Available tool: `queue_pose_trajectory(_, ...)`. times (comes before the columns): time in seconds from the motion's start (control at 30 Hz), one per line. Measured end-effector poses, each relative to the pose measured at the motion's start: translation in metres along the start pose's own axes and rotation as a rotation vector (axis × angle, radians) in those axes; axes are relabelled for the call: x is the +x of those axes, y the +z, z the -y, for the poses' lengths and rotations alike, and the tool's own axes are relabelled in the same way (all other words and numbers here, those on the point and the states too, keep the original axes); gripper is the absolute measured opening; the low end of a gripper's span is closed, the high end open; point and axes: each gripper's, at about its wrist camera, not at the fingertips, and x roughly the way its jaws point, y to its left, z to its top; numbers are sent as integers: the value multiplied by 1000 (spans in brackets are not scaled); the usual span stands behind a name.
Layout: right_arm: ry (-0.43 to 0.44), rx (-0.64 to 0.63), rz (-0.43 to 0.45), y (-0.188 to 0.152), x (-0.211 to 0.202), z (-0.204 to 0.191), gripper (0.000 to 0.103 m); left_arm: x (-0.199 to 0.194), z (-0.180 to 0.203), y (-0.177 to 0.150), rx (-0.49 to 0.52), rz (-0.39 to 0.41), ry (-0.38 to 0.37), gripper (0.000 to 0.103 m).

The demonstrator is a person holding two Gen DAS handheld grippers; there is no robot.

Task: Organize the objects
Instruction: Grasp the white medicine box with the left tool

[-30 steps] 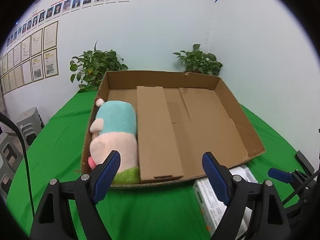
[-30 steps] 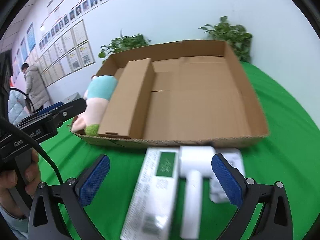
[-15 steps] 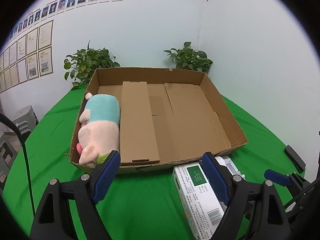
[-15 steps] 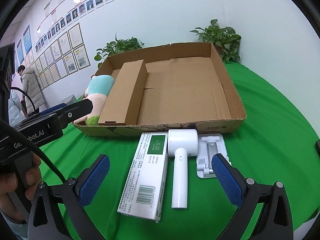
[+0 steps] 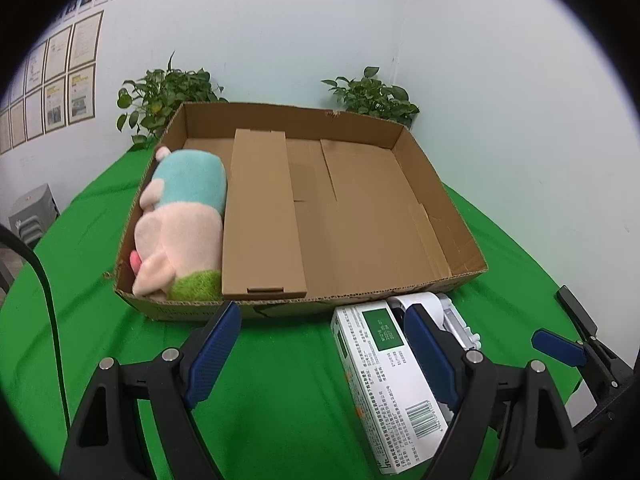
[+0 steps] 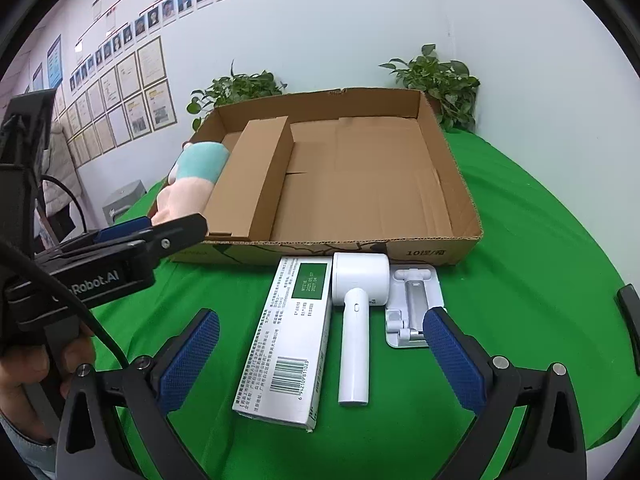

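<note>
Both grippers pulled back from the cardboard box (image 6: 360, 184); right gripper (image 6: 320, 364) jaws released over white shaver (image 6: 356, 320), left gripper (image 5: 320, 344) jaws released too, pick next

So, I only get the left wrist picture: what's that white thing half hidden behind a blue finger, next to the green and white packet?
Observer: A white handheld device. Its round head points toward the cardboard box, and its handle points toward the camera.
Operator: Anything on its far side?
Observer: Yes, a flat white stand lies close against its right.
Operator: Are the other tongs holding something?
Observer: No. The right tongs are open and hold nothing. The device and the packet lie on the green cloth between their fingers.
</note>
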Motion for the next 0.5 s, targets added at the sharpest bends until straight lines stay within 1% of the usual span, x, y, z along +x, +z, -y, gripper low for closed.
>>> queue_pose_trajectory(0.07, 10, -2, -8, -2, 1, 2, 102, 5, -1, -3, -9, -19, -10, 84)
queue_pose_trajectory(0.23, 83, -29, -5, -16, -5, 3, 102, 20, -8, -9, -44, -83, -54, 84)
queue_pose_trajectory(0.3, 124, -38, -9, -25, -6, 2, 102, 29, -11, -11, -68, -119, -93, 84)
queue_pose_trajectory(0.4, 192, -52, -42, -38, -2, -2, 102, 41, -13, -16, -88, -160, -148, 83)
queue_pose_trajectory(0.5, 210, -79, -77, -52, 3, -8, 101, 55, -11, -23, -105, -216, -224, 83)
